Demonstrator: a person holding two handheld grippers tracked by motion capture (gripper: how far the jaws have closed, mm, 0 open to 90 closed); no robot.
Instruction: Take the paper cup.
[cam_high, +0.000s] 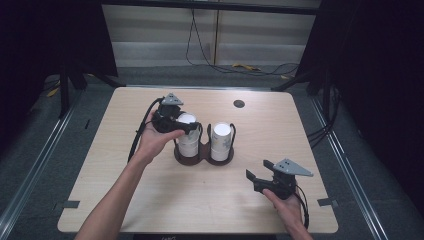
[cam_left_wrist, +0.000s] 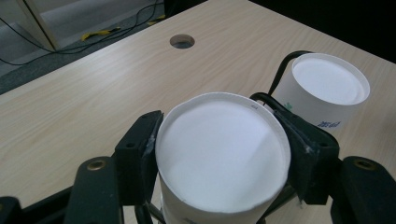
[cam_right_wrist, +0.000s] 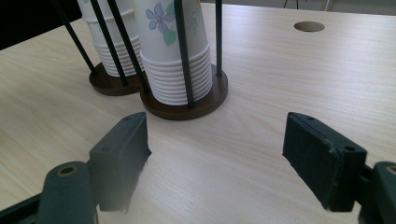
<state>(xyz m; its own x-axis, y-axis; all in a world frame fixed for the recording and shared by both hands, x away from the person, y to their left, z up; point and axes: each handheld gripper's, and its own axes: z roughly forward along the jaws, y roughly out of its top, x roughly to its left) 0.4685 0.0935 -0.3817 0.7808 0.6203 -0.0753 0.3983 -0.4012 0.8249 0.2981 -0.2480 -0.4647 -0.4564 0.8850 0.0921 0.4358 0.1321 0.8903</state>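
While the right gripper (cam_high: 256, 179) is being held released above the desk (cam_high: 125, 200), the left stack's top cup (cam_left_wrist: 223, 154) is being grasped by the left gripper's (cam_high: 192, 128) fingers (cam_left_wrist: 140, 151) in the holder (cam_high: 202, 157); a straight upward lift is judged necessary next.

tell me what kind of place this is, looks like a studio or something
Probably a lab or recording bay rather than a home: a bare pale wooden table on grey carpet, black curtains at both sides, loose cables on the floor behind, and a dark wire rack of stacked white paper cups.
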